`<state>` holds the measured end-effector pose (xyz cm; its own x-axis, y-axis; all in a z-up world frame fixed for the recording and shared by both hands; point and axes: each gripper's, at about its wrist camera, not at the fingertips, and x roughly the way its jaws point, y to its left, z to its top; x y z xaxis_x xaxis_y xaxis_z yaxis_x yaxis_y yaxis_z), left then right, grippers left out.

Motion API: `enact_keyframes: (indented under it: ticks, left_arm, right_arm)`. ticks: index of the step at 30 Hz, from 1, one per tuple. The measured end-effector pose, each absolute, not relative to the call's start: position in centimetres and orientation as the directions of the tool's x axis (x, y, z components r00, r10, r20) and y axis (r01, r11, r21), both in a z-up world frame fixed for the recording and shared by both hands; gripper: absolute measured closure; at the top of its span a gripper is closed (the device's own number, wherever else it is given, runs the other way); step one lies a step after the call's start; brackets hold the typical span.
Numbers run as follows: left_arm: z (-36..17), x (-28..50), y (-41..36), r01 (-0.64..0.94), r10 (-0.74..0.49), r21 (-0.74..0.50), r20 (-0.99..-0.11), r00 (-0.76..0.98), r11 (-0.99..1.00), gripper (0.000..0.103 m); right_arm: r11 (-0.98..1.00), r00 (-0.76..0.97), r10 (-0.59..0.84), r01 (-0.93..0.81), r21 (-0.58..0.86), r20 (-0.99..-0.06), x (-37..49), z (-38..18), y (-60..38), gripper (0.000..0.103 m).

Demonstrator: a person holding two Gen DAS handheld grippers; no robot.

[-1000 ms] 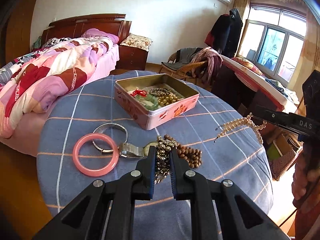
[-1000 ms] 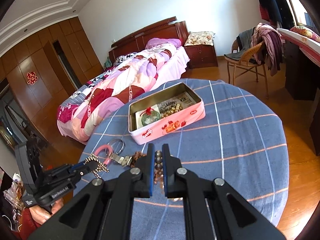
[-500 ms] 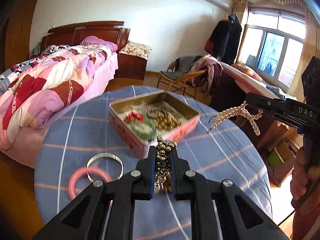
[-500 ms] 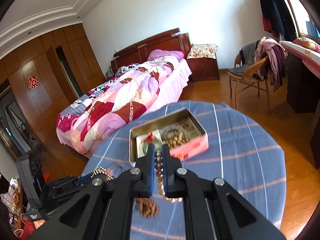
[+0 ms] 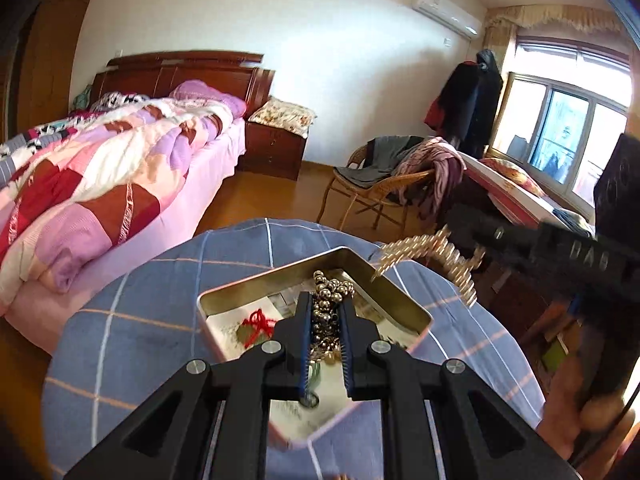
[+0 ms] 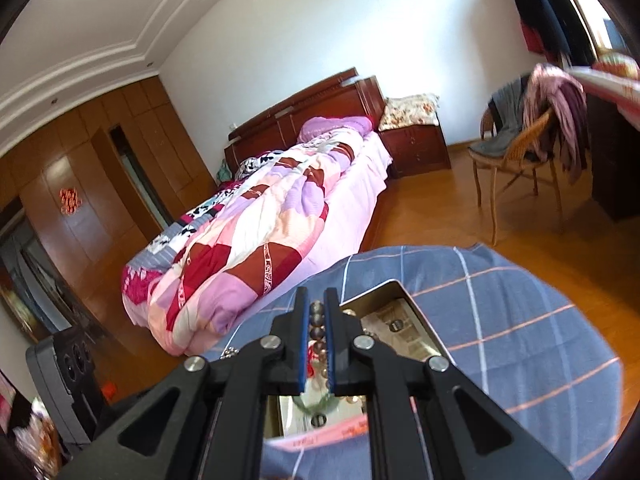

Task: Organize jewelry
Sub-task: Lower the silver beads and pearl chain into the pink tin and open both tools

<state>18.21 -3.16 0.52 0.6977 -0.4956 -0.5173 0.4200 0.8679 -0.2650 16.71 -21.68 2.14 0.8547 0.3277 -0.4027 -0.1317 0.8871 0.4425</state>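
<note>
A metallic bead strand (image 5: 327,312) is clamped by the left gripper (image 5: 325,307) over the tin (image 5: 362,266). Only the left view shows the pearl strand (image 5: 448,258) pinched in the right gripper (image 6: 314,306).

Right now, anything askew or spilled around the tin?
Nothing spilled. Both grippers are shut on jewelry above the open tin: the left gripper on a metal bead strand, the right gripper on a pearl strand dangling beyond the tin's rim, over the tablecloth.

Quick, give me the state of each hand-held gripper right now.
Left hand-held gripper: closed on the metallic bead bracelet, over the tin.
Right hand-held gripper: closed on a pearl strand.
</note>
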Motion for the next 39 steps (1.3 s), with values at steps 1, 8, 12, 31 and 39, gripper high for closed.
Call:
enact_keyframes:
  ticks: [1, 8, 12, 31, 39]
  left_arm:
    - [0.3, 18.8, -3.4, 0.414, -0.49, -0.263, -0.522, 0.699, 0.871, 0.091]
    - [-2.8, 21.5, -5.2, 0.368, -0.421, -0.215, -0.593, 0.687, 0.904, 0.091]
    - [-4.5, 21.9, -5.8, 0.319, -0.354, -0.177, -0.646, 0.676, 0.931, 0.091]
    - [-4.4, 22.0, -5.9, 0.241, -0.267, -0.13, -0.649, 0.713, 0.962, 0.031]
    - [-3.7, 20.9, -5.5, 0.222, -0.232, -0.096, -0.628, 0.742, 0.97, 0.031]
  right_arm:
    - [0.886, 0.852, 0.325, -0.124, 0.446, -0.41, 17.4, 1.6, -21.7, 0.093]
    - [0.86, 0.804, 0.35, -0.073, 0.505, -0.481, 20.6, -3.2, -22.7, 0.092]
    - [0.845, 0.788, 0.373, -0.07, 0.53, -0.49, 20.8, -4.0, -23.4, 0.087]
    - [0.866, 0.835, 0.27, 0.007, 0.5, -0.479, 19.9, -3.5, -24.4, 0.029]
    - [0.877, 0.851, 0.231, 0.027, 0.48, -0.471, 18.1, -2.9, -24.1, 0.026]
